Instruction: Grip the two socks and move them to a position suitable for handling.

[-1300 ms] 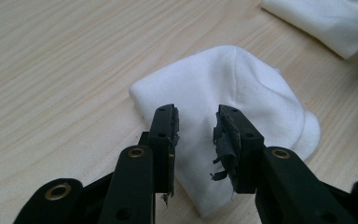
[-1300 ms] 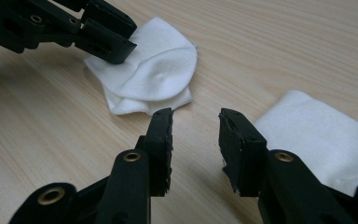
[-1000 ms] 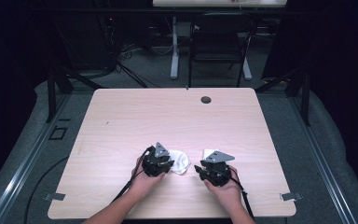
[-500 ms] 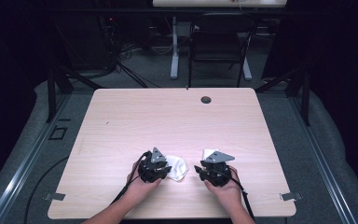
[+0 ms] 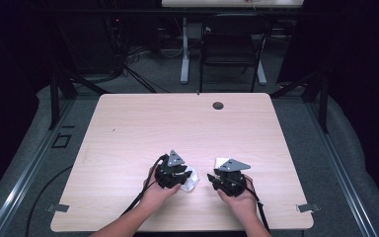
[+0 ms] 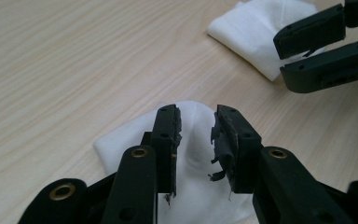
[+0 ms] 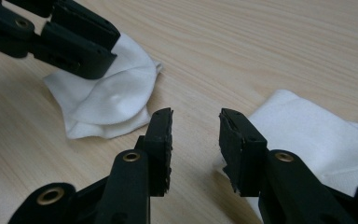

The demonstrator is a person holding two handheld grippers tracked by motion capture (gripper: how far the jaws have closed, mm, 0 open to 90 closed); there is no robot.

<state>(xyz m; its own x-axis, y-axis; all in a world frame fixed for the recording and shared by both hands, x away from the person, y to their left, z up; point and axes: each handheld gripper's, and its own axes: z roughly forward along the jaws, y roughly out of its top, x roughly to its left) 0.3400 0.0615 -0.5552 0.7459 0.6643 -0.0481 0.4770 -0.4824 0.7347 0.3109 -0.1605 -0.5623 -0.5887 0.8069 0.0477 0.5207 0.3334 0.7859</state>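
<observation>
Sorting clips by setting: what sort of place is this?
Likely a lab or recording workspace: a bare wooden table, cables on grey carpet behind it, dark curtains at the sides.

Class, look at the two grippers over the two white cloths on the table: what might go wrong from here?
1. The left gripper, its jaws just opened a little, straddles a raised fold of the near cloth; closing could pinch one layer and unfold it.
2. Its torn pads may grip thin fabric poorly.
3. The right gripper stands open beside the other cloth, so it might close on bare table.
</observation>
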